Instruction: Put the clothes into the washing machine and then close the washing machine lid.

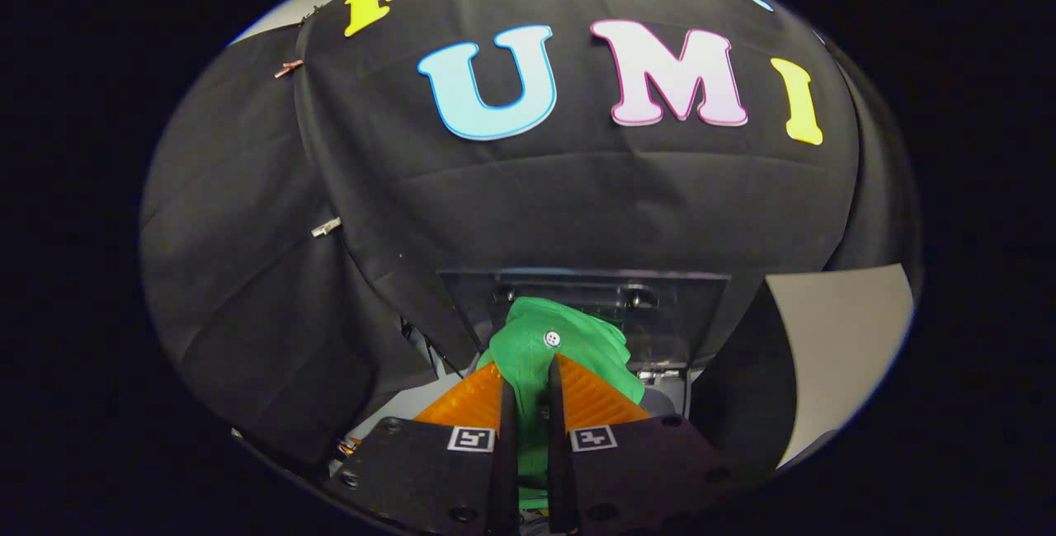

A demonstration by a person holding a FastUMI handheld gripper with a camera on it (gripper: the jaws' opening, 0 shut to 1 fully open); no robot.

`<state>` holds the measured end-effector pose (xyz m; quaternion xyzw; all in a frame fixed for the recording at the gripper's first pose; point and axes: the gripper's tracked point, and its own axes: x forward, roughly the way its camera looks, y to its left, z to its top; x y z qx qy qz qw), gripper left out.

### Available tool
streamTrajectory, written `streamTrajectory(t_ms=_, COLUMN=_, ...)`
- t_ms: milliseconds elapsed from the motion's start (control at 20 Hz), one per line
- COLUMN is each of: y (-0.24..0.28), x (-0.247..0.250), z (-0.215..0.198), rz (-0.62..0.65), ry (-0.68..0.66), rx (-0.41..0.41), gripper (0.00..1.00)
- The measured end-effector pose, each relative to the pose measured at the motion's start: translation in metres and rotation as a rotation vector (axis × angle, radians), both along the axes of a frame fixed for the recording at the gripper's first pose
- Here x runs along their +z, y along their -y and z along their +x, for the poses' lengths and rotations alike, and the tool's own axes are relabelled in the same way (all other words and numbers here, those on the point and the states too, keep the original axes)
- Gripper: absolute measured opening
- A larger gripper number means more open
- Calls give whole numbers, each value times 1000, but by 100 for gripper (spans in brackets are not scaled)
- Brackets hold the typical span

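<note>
A green garment with a white button [551,340] is bunched up between my fingers and bulges out over their tips. My gripper [528,371] is shut on it, both fingers pressing the cloth from either side. Just beyond the garment stands the washing machine's raised clear lid [676,305], upright, with its hinges behind the cloth. Pale parts of the machine's top [412,404] show below and to the left of the fingers. The drum opening is hidden by the garment and the fingers.
The booth's black cloth wall [577,198] hangs close behind the lid and wraps round to the left. A pale panel [841,338] stands to the right of the machine.
</note>
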<state>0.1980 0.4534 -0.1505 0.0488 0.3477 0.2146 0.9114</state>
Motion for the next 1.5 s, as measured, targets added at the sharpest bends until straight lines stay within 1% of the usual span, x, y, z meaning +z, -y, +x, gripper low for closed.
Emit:
streamTrajectory(t_ms=150, y=-2, x=-55, z=2, rz=-19, ry=-42, rx=-19, gripper=19)
streamTrajectory(t_ms=400, y=12, x=-146, z=16, rz=-84, ry=-87, rx=-85, gripper=19)
streamTrajectory(t_ms=600, y=23, x=-199, z=17, rz=-137, ry=-110, rx=-109, gripper=19)
streamTrajectory(t_ms=700, y=24, x=-218, z=15, rz=-148, ry=-123, rx=-99, gripper=21)
streamTrajectory(t_ms=750, y=23, x=-225, z=12, rz=-142, ry=-138, rx=-93, gripper=24)
streamTrajectory(t_ms=850, y=20, x=-229, z=10, rz=-124, ry=-149, rx=-101, gripper=44)
streamTrajectory(t_ms=950, y=30, x=-236, z=12, rz=-181, ry=-147, rx=-132, gripper=65)
streamTrajectory(t_ms=1000, y=33, x=-238, z=12, rz=-208, ry=-141, rx=-133, gripper=75)
streamTrajectory(t_ms=1100, y=32, x=-239, z=10, rz=-218, ry=-129, rx=-125, gripper=96)
streamTrajectory(t_ms=1250, y=27, x=-233, z=4, rz=-219, ry=-109, rx=-101, gripper=97)
streamTrajectory(t_ms=1500, y=27, x=-208, z=1, rz=-232, ry=-38, rx=-62, gripper=98)
